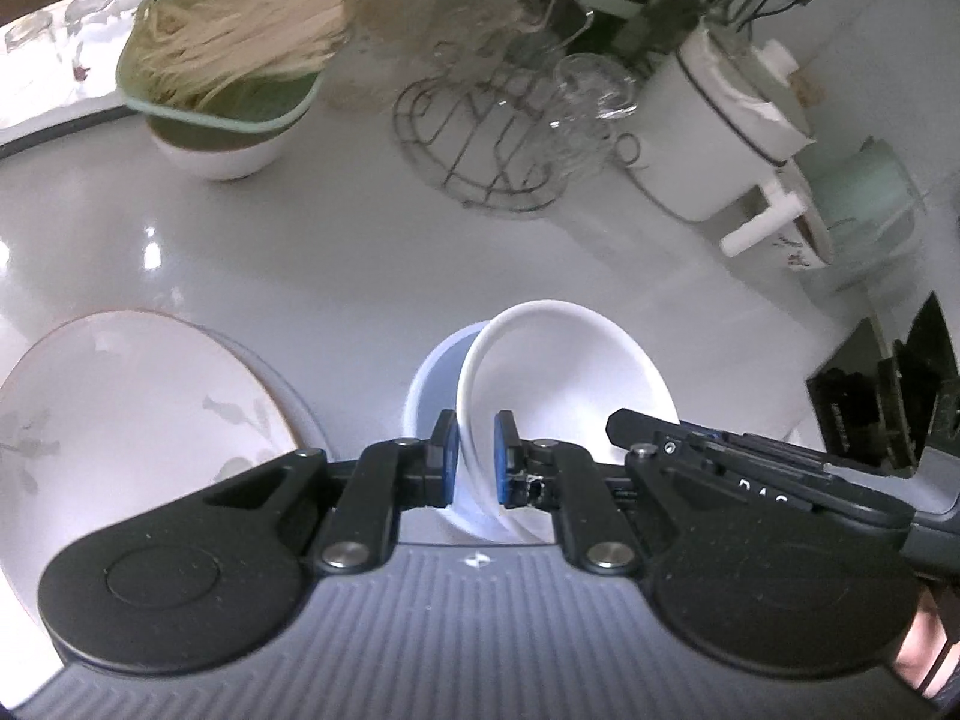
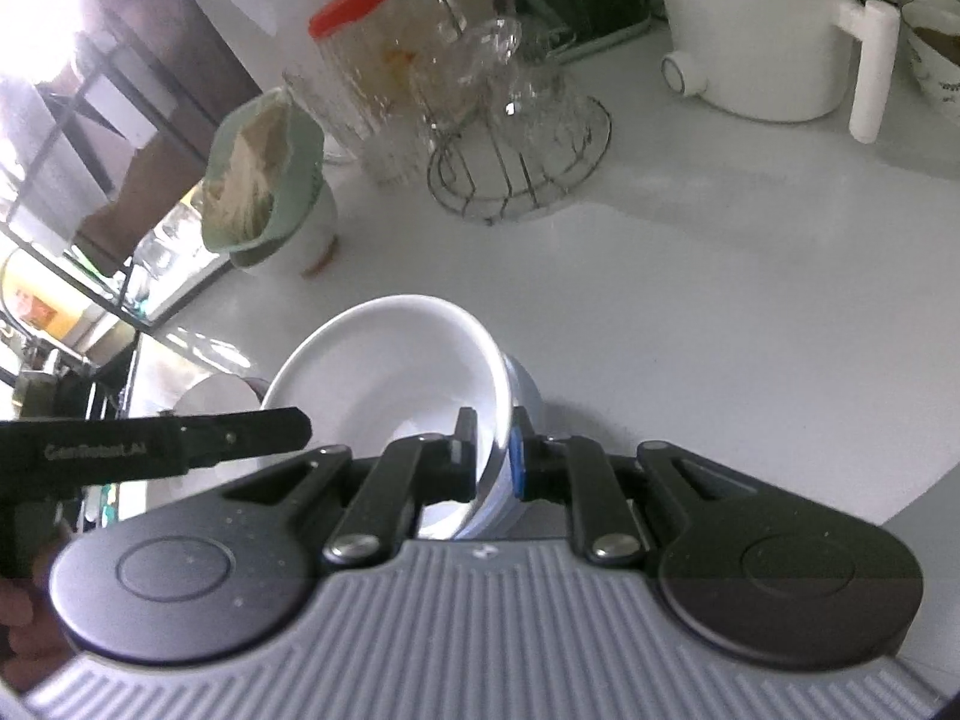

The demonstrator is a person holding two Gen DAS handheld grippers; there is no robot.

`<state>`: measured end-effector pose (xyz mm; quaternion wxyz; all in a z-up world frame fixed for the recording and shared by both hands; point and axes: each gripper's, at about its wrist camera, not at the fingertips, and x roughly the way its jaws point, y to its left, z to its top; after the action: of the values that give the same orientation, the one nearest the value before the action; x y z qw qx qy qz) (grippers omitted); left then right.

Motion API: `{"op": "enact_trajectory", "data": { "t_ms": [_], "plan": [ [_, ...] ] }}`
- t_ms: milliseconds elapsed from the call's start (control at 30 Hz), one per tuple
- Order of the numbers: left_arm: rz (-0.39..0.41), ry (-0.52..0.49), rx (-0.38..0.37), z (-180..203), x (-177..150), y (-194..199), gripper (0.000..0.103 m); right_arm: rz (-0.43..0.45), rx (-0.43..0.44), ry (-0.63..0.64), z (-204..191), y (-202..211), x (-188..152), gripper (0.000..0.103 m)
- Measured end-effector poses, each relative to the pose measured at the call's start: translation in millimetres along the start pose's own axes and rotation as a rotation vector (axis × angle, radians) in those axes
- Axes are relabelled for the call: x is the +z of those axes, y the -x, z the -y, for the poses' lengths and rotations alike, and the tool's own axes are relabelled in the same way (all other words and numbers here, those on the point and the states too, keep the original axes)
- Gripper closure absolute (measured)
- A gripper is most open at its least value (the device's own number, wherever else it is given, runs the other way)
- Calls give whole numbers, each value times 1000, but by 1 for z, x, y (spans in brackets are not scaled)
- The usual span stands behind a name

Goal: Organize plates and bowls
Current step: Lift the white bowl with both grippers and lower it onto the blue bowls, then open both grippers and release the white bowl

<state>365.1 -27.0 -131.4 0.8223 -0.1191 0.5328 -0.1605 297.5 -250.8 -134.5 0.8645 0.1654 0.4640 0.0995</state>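
Note:
A white bowl [image 1: 570,372] is held tilted above the white counter, with a bluish-white bowl [image 1: 435,378] under it. My left gripper [image 1: 476,456] is shut on the white bowl's near rim. My right gripper [image 2: 492,450] is shut on the opposite rim of the white bowl [image 2: 390,372], with the bluish bowl [image 2: 525,390] just behind its right finger. A flower-patterned plate [image 1: 120,408] lies on the counter left of the left gripper. The right gripper shows at the right of the left wrist view [image 1: 750,462].
A green strainer of noodles sits on a white bowl [image 1: 234,60] at the back left. A wire rack of glasses [image 1: 510,138], a white pot with a handle [image 1: 720,138], a green mug [image 1: 864,198] and a red-lidded jar [image 2: 360,72] stand along the back.

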Motion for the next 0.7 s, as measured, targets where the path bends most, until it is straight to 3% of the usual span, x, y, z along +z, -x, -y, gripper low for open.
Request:
{"op": "enact_trajectory", "data": {
  "t_ms": [333, 367, 433, 467, 700],
  "plan": [
    [-21, 22, 55, -8, 3, -7, 89, -14, -14, 8, -4, -11, 4, 88],
    [-22, 26, 54, -9, 3, -6, 86, -9, -7, 1, -2, -10, 5, 82],
    [-20, 33, 56, -12, 2, -4, 67, 0, -5, -16, 2, -7, 5, 66],
    [-16, 33, 62, -13, 2, -2, 63, 10, -4, -28, 4, -6, 5, 59],
    [1, 37, 74, -14, 6, 1, 57, 42, -16, -103, 20, -7, 6, 58]
  ]
}}
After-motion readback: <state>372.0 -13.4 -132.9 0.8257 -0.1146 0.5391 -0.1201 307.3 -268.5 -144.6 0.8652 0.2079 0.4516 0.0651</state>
